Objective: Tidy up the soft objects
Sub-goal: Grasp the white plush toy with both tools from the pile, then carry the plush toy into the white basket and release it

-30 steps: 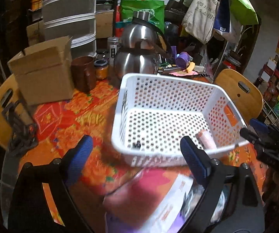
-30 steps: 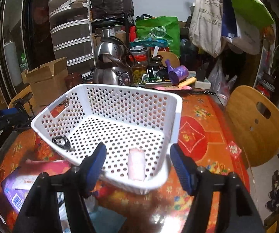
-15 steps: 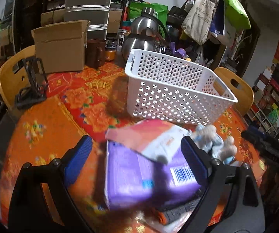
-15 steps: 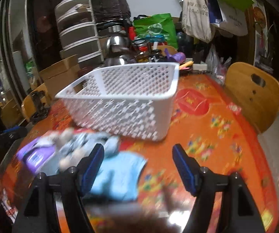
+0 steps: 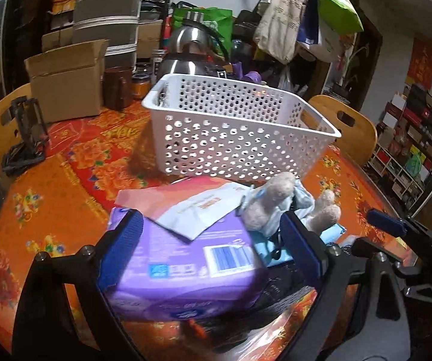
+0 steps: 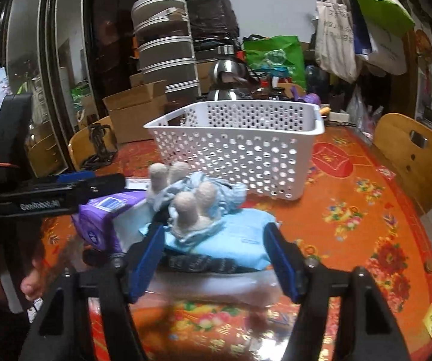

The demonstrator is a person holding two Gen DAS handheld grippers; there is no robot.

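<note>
A round table (image 5: 50, 186) covered in an orange and red floral cloth is seen in both wrist views. Toward its far middle a white perforated basket (image 5: 234, 138) is set, rectangular, with handle slots in its short ends; nothing can be made out inside it from these angles.

Nearer the front edge of the table, just before the basket, a heap of soft things is piled. The largest is a purple soft pack (image 5: 186, 267) with a white barcode label, its plastic skin glossy and slightly bulged. Across its top a flat pink and white pouch (image 5: 192, 201) is laid, tilted and overlapping. Beside these, toward the right gripper's side, a pale blue folded packet (image 6: 240, 231) is spread, with dark fabric showing under its front edge. On top of it a small plush toy (image 6: 192, 201) is lying, dressed in light blue cloth, with four rounded beige limbs sticking upward.

The left gripper (image 5: 213, 240) is held with its blue-padded fingers spread wide, and the purple pack is framed between them; whether the pads touch it cannot be told. The right gripper (image 6: 216, 252) is likewise spread apart, with the blue packet and the plush toy lying between and just beyond its fingertips, nothing being clamped.
</note>
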